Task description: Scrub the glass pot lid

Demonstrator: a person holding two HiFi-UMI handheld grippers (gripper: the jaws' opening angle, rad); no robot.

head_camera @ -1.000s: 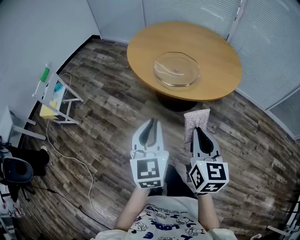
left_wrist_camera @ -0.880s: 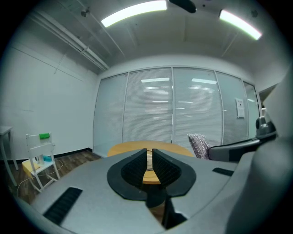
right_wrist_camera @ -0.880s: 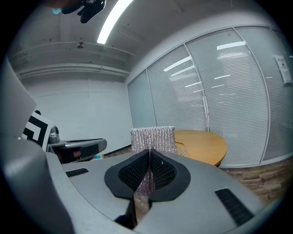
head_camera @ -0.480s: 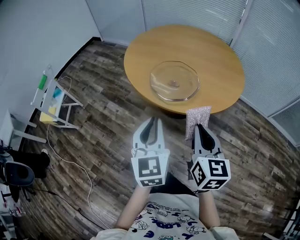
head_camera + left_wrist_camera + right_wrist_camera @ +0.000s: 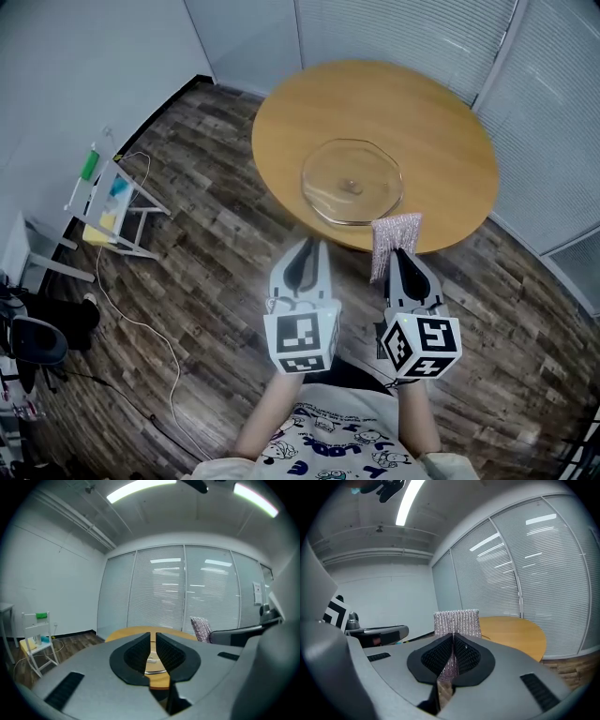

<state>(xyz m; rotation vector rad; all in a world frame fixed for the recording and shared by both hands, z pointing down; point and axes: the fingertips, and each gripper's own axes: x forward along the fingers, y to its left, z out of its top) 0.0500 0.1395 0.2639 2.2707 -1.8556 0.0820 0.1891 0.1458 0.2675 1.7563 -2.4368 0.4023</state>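
The glass pot lid (image 5: 352,181) lies flat on the round wooden table (image 5: 441,122), near its front edge. Its knob (image 5: 151,659) shows through the narrow slit of my left gripper (image 5: 307,249), which is shut with nothing in it and hangs short of the table over the floor. To its right, my right gripper (image 5: 400,255) is shut on a silvery scrubbing cloth (image 5: 395,240), whose top stands upright above the jaws (image 5: 456,622). The cloth (image 5: 201,629) also appears at the right in the left gripper view. Both grippers point toward the table.
A small white rack (image 5: 112,202) with a green-topped bottle and a yellow sponge stands on the wood floor at left, with a white cable (image 5: 141,319) trailing from it. Blinds and glass walls (image 5: 412,33) close in behind the table. A dark chair (image 5: 33,339) sits at far left.
Both grippers have moved forward toward the table, side by side; the table and lid now sit closer and lower in the head view. The cloth stays clamped in the right gripper.
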